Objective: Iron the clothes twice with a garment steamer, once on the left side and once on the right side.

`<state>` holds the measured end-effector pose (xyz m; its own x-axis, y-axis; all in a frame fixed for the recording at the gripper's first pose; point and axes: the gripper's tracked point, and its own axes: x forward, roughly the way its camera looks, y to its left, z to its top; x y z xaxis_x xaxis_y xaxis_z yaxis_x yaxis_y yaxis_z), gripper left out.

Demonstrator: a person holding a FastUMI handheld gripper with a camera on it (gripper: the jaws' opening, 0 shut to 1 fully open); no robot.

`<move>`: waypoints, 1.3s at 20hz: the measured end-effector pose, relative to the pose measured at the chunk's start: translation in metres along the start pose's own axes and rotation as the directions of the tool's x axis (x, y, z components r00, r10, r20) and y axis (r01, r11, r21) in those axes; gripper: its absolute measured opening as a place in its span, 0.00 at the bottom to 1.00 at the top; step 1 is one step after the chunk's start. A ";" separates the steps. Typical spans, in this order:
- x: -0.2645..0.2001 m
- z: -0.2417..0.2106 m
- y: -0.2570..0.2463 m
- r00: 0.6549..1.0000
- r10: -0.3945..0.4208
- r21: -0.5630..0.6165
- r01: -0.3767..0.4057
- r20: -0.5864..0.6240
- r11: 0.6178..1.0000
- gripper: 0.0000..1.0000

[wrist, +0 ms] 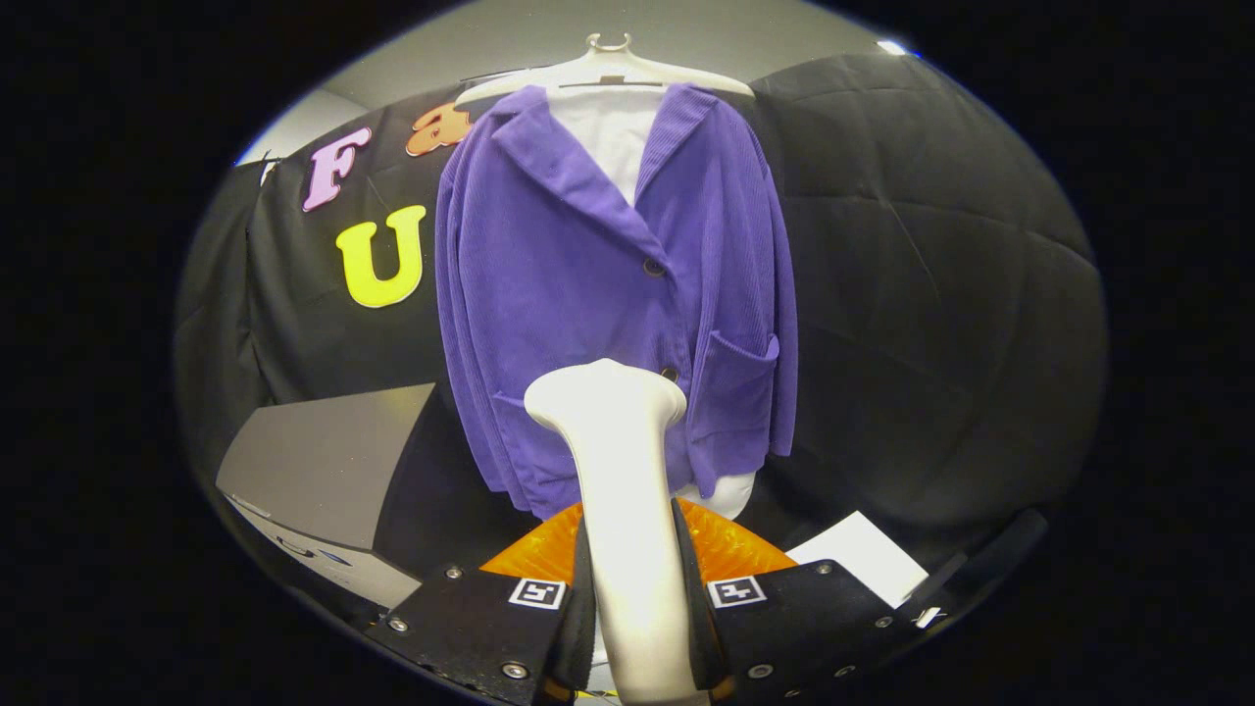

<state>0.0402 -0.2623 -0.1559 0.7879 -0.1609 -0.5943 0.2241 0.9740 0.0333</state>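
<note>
Gripper (633,628) is clamped on the handle of the garment steamer (613,461), both fingers pressing it, head raised before the purple jacket (588,294) on its hanger (605,67). Judged: approach stage, neither pass evident. Next move calls for bringing the head to one front panel.

You have the garment steamer (627,510) upright between the fingers of your gripper (632,628), both pressing on its white handle from either side. Its rounded head rises just ahead of the fingers and points at the lower front of the purple jacket (608,294). The jacket hangs straight on a white hanger (603,64) beyond the steamer, buttoned, ribbed in texture, with patch pockets low on each side and a white garment inside the collar.
</note>
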 end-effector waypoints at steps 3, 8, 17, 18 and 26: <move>-0.017 0.026 -0.013 0.998 0.027 -0.012 -0.027 0.061 1.000 0.38; -0.039 0.081 -0.024 0.983 0.065 -0.005 -0.065 0.174 0.998 0.38; -0.024 0.159 -0.059 0.945 -0.063 0.128 0.023 0.322 0.992 0.38; -0.021 0.166 -0.063 0.938 -0.088 0.143 0.041 0.335 0.989 0.38; 0.016 0.201 -0.071 0.899 -0.179 0.173 0.118 0.399 0.978 0.38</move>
<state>0.1522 -0.3657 -0.0056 0.8975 -0.3824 -0.2198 0.4109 0.9060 0.1013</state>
